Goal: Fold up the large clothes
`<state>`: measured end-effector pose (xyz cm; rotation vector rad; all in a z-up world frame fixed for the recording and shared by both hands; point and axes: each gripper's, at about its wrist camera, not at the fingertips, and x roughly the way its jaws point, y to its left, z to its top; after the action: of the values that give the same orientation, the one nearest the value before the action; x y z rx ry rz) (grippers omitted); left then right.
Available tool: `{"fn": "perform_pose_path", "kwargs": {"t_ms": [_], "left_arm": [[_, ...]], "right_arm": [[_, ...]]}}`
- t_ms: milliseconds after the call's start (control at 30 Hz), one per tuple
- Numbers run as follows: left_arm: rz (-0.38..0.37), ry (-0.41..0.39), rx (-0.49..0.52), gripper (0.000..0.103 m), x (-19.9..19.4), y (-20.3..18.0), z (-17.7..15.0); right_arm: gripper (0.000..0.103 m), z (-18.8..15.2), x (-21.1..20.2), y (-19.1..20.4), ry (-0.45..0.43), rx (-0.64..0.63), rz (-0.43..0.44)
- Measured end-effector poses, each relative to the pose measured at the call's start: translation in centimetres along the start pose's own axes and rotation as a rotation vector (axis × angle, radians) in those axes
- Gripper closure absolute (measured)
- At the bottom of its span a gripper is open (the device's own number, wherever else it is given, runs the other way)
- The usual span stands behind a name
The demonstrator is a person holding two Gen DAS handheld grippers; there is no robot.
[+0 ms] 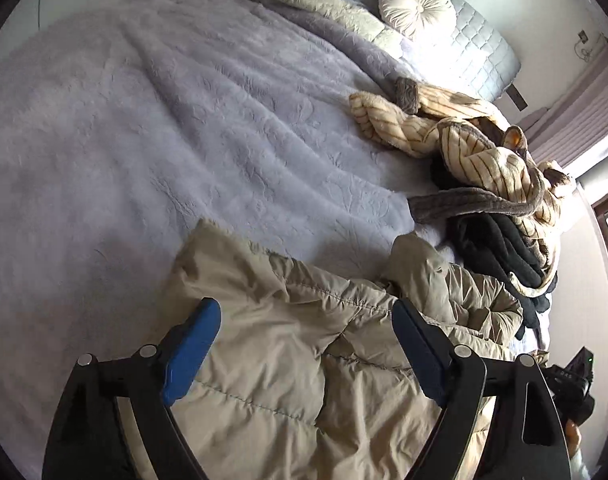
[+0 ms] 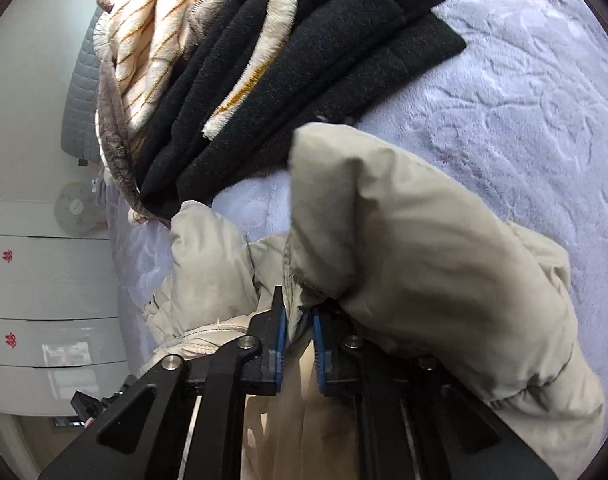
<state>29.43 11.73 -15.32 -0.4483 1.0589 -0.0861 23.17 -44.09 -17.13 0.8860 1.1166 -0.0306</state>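
Note:
A beige puffer jacket (image 1: 295, 380) lies crumpled on the lilac plush bedspread (image 1: 183, 120) at the near edge of the bed. My left gripper (image 1: 304, 306) hovers just above it, open wide, its blue pads (image 1: 191, 344) clear of the cloth. In the right wrist view the jacket (image 2: 424, 248) bulges up in front of the camera. My right gripper (image 2: 297, 308) stands open by a narrow gap, with a fold of the jacket's edge lying loosely between the blue pads (image 2: 280, 336).
A pile of folded black garments (image 1: 500, 248) (image 2: 304, 60) and a cream striped fleece robe (image 1: 484, 152) (image 2: 151, 40) sits beside the jacket. A round white cushion (image 1: 416, 8) leans on the grey headboard (image 1: 484, 40). White drawers (image 2: 43, 280) stand beside the bed.

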Motion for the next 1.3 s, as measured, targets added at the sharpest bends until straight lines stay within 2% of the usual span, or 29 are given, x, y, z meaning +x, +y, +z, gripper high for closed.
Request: {"fn": "perform_pose_path", "kwargs": {"t_ms": [33,67,100,133,167,233,300,367,433,467,600,733,800,933,1133,1300], "left_arm": [[0.004,-0.008,0.024,0.016,-1.0,-0.2,0.2],[0.013,-0.016,0.048,0.016,-1.8,-0.5,0.3],[0.022,-0.018,0.076,0.016,-2.5,-0.8,0.2],[0.026,-0.019,0.101,0.016,-2.9,-1.1,0.1],[0.034,-0.02,0.131,0.017,-3.1,-1.4,-0.1],[0.031,0.002,0.202,0.043,-2.5,-2.1,-0.6],[0.05,0.043,0.238,0.051,-0.7,-2.5,-1.4],[0.057,0.062,0.238,0.051,1.1,-2.7,-2.2],[0.142,0.047,0.256,0.051,3.3,-3.0,-2.8],[0.172,0.04,0.255,0.051,4.3,-2.9,-2.9],[0.173,0.035,0.209,0.051,6.7,-1.7,-2.3],[0.19,0.017,0.238,0.051,7.6,-1.6,-2.1],[0.185,0.02,0.221,0.051,8.4,-1.0,-2.0],[0.191,0.014,0.178,0.051,9.8,-0.3,-1.7],[0.215,0.02,0.166,0.051,10.6,-0.3,-1.1],[0.224,0.031,0.137,0.051,7.4,0.0,-0.2]], "right_arm": [[0.054,-0.3,-1.1,0.8,-0.026,-0.035,-0.015],[0.045,-0.8,-2.3,1.7,-0.064,-0.084,-0.036],[0.045,-1.4,-3.3,2.8,-0.086,-0.145,-0.045],[0.049,-2.2,-3.8,3.8,-0.083,-0.206,-0.043],[0.063,-3.1,-4.2,4.6,-0.073,-0.253,-0.035],[0.081,-4.7,-3.4,5.9,-0.016,-0.348,-0.037],[0.085,-5.8,-2.0,6.3,0.03,-0.43,-0.072],[0.086,-6.0,-0.6,5.9,0.046,-0.472,-0.132],[0.087,-6.0,0.9,4.4,0.039,-0.477,-0.192],[0.092,-5.6,1.2,3.7,0.017,-0.479,-0.231],[0.097,-2.9,1.3,1.5,-0.076,-0.422,-0.293],[0.099,-1.2,0.7,-0.4,-0.152,-0.365,-0.368],[0.099,-0.8,0.8,-1.8,-0.156,-0.32,-0.375],[0.102,0.5,2.4,-4.2,-0.131,-0.237,-0.325],[0.102,1.0,3.1,-3.7,-0.126,-0.256,-0.353],[0.096,0.9,0.9,-1.7,-0.139,-0.24,-0.35]]}}
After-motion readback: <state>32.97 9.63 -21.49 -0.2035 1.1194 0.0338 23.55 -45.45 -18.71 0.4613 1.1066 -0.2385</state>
